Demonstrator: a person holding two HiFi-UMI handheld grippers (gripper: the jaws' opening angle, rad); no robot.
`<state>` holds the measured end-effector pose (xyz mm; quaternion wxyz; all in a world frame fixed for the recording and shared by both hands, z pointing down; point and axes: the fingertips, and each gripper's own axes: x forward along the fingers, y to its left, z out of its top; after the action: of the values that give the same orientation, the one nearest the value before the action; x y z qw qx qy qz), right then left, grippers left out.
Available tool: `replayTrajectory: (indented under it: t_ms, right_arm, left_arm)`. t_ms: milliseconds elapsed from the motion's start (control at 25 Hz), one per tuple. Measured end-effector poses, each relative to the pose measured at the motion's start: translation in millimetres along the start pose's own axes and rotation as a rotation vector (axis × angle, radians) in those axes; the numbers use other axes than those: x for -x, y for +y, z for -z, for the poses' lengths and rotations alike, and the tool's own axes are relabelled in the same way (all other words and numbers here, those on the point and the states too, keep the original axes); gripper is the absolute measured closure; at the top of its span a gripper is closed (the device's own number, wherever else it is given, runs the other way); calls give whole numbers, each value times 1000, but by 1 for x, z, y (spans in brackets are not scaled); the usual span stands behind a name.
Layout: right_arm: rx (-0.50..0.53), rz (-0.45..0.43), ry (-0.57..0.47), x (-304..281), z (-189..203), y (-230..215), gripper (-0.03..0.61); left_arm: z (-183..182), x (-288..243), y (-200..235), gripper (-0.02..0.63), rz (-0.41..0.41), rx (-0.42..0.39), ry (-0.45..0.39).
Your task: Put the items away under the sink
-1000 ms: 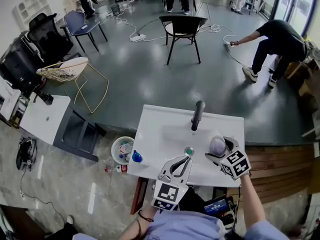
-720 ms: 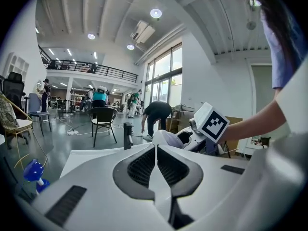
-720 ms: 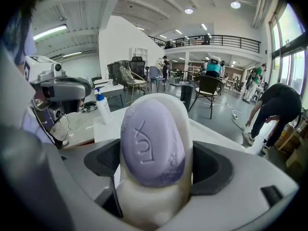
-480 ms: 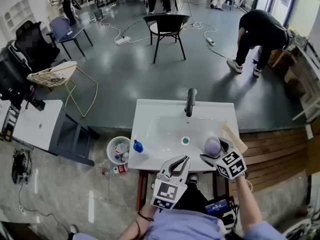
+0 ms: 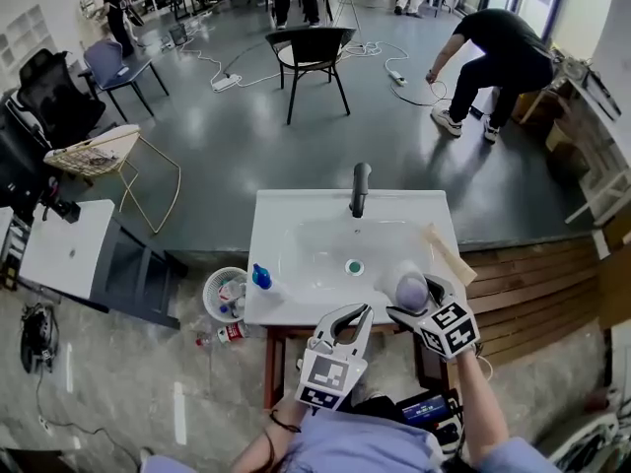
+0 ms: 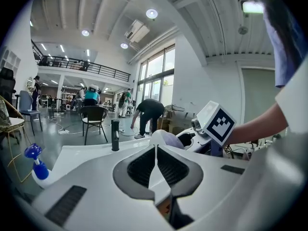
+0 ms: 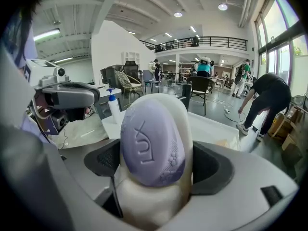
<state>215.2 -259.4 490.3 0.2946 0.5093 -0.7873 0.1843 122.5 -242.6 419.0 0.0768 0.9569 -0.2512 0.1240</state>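
Observation:
A white bottle with a purple LUX cap point(image 7: 153, 143) fills the right gripper view, and my right gripper point(image 7: 154, 165) is shut on its body. The head view shows this bottle point(image 5: 411, 288) held by the right gripper point(image 5: 414, 305) at the front right corner of the white sink point(image 5: 296, 215). My left gripper point(image 5: 355, 315) hangs just in front of the sink's front edge, jaws shut and empty, with the tips point(image 6: 155, 150) meeting. A blue-topped spray bottle point(image 5: 260, 276) stands on the sink's left front corner. A pale wooden piece point(image 5: 449, 254) lies along the right rim.
A black faucet point(image 5: 361, 187) rises at the back of the basin. A white waste basket point(image 5: 225, 294) and a plastic bottle point(image 5: 229, 334) are on the floor left of the sink. Wooden decking point(image 5: 532, 284) runs to the right. A person point(image 5: 498, 57) bends over far behind.
Both grippers have drawn back from over the sink top to its front edge, the right one still carrying the bottle. The sink now looks farther away and smaller.

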Motion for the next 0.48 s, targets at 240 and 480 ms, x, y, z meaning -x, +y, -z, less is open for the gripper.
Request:
replayTrajectory:
  t_ms: [240,480]
  right_arm:
    - [2,-7,-28,21,7,8,155]
    - [21,-37,-47,48,24,23,155]
  left_arm:
    - [0,9,-18,591,-29,-9,9]
    - [7,31,-52,591,-81,-9,25]
